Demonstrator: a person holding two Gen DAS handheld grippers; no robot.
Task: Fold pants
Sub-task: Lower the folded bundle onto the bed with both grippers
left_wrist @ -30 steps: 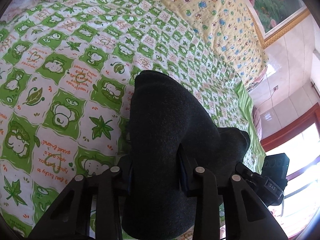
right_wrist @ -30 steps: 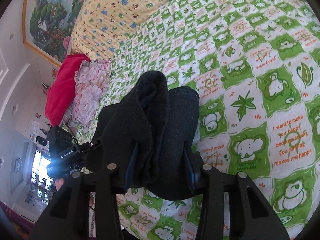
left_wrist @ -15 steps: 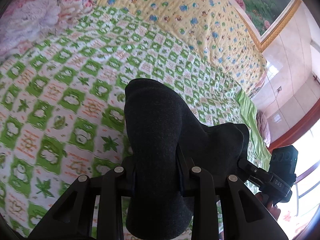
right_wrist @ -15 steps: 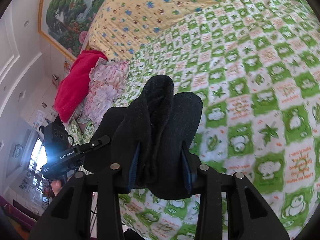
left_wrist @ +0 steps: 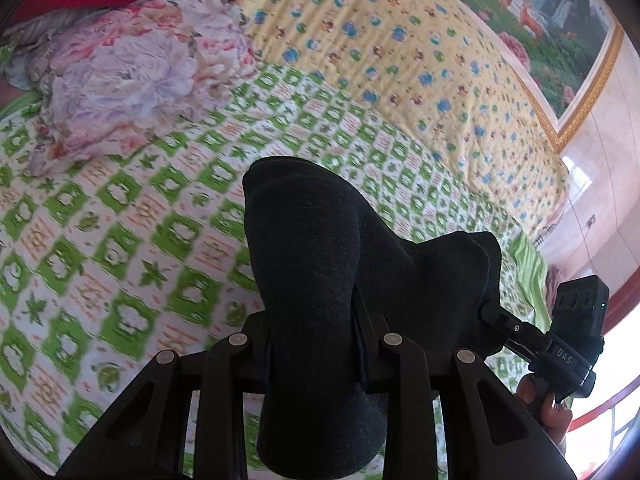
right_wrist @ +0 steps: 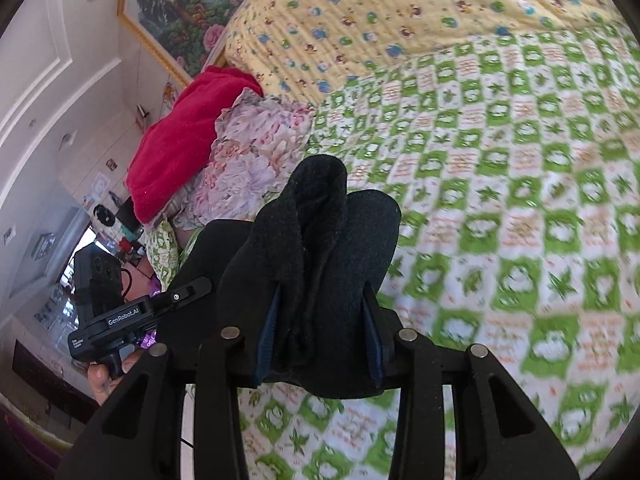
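The dark grey pants (left_wrist: 312, 264) hang bunched between both grippers, lifted above the green-and-white patterned bedsheet (left_wrist: 120, 264). My left gripper (left_wrist: 314, 344) is shut on a thick fold of the pants. My right gripper (right_wrist: 318, 332) is shut on another fold of the pants (right_wrist: 320, 240). Each gripper shows in the other's view: the right one at the right edge of the left wrist view (left_wrist: 560, 344), the left one at the left of the right wrist view (right_wrist: 120, 312). The fingertips are hidden by the cloth.
A floral quilt (left_wrist: 128, 76) and a red blanket (right_wrist: 180, 136) lie piled at one end of the bed. A yellow patterned quilt (left_wrist: 400, 60) covers the far side under a framed landscape painting (left_wrist: 540, 12). The bedsheet (right_wrist: 520, 200) stretches out beyond the pants.
Both grippers have risen and tilted up with the pants, so the bed appears farther away and the floral quilt, red blanket and painting have come into view.
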